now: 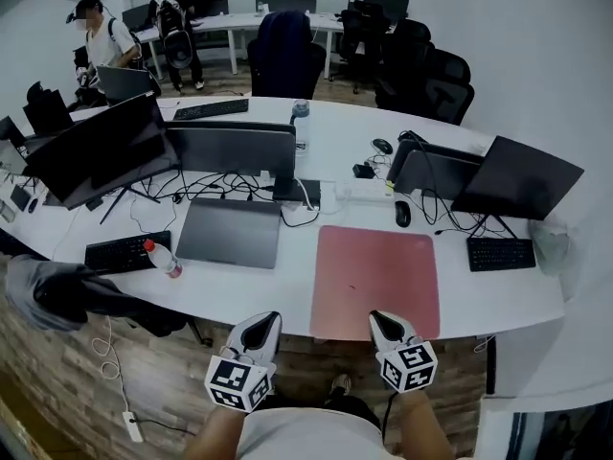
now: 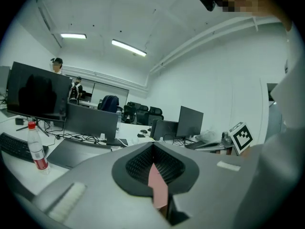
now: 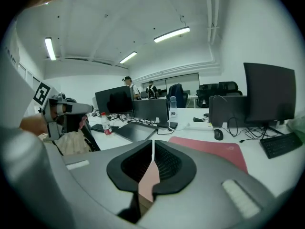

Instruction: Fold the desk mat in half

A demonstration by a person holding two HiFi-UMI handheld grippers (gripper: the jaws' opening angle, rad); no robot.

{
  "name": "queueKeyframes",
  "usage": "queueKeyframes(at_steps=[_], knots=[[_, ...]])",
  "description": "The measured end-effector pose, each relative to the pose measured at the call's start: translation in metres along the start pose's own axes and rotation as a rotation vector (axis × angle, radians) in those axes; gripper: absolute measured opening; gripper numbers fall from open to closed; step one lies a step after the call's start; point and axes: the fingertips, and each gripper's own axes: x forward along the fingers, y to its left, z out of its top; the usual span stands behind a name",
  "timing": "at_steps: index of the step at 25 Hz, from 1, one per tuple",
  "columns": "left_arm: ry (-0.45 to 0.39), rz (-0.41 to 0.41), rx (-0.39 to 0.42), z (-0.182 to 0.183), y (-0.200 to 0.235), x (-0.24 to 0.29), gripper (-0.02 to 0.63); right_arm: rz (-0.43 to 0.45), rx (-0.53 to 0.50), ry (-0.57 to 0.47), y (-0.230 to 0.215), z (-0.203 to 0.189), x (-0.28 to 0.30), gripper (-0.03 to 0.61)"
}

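At the front edge of the curved white desk [image 1: 239,290], left gripper [image 1: 270,318]: grey two-jaw body with a marker cube, held just short of the desk and to the left of the mat's near-left corner. Its jaws are drawn together with the tips meeting and nothing clamped; a pink sliver shows in the slot behind the tips, judged to be the mat seen beyond. Right gripper [image 1: 380,318]: same build, jaws likewise closed tip to tip and holding nothing. In the head view it overlaps the middle of the mat's near edge, though contact cannot be confirmed. Pink rectangular desk mat [image 1: 378,274]: lies flat and fully spread, with its near edge along the desk front. No corner is raised and no crease shows. Surrounding items: closed grey laptop [image 1: 230,231] to the mat's left; clear plastic bottle with a red cap [image 1: 163,258], lying further left; black mouse [image 1: 402,214] just beyond the mat's far edge; black keyboard [image 1: 502,253] near its right side; dark monitors [image 1: 235,151] behind. Task status, as judged: not begun. Remaining: open the jaws, take one edge at two points, carry it over to the opposite edge and press the fold.
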Motion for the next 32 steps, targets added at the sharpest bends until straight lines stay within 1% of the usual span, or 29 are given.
queueKeyframes(at_steps=[5,8,9,11,13,16,19,21,26,29,32], knots=[[0.004,0.103,-0.024,-0.003,-0.008,0.009,0.002,0.104,-0.032,0.05,-0.021,-0.008,0.022,0.031],[0.011,0.158,-0.036,-0.008,-0.006,0.003,0.002,0.191,-0.071,0.146,-0.007,-0.029,0.043,0.042],[0.013,0.176,-0.043,-0.009,-0.003,-0.001,0.002,0.227,-0.086,0.192,0.002,-0.04,0.051,0.06],[0.015,0.204,-0.057,-0.013,0.002,-0.009,0.002,0.283,-0.128,0.285,0.021,-0.065,0.065,0.119],[0.016,0.227,-0.071,-0.018,0.009,-0.018,0.002,0.309,-0.196,0.358,0.038,-0.089,0.077,0.157],[0.019,0.261,-0.087,-0.025,0.022,-0.033,0.002,0.326,-0.312,0.433,0.06,-0.119,0.094,0.173],[0.031,0.286,-0.103,-0.032,0.033,-0.048,0.002,0.343,-0.407,0.521,0.08,-0.148,0.106,0.173],[0.038,0.296,-0.112,-0.037,0.039,-0.055,0.002,0.338,-0.482,0.569,0.086,-0.167,0.112,0.172],[0.057,0.318,-0.122,-0.045,0.059,-0.073,0.002,0.275,-0.668,0.645,0.092,-0.204,0.13,0.167],[0.069,0.325,-0.131,-0.051,0.068,-0.082,0.002,0.233,-0.736,0.688,0.089,-0.221,0.137,0.167],[0.085,0.322,-0.149,-0.058,0.071,-0.088,0.002,0.209,-0.789,0.703,0.089,-0.228,0.139,0.167]])
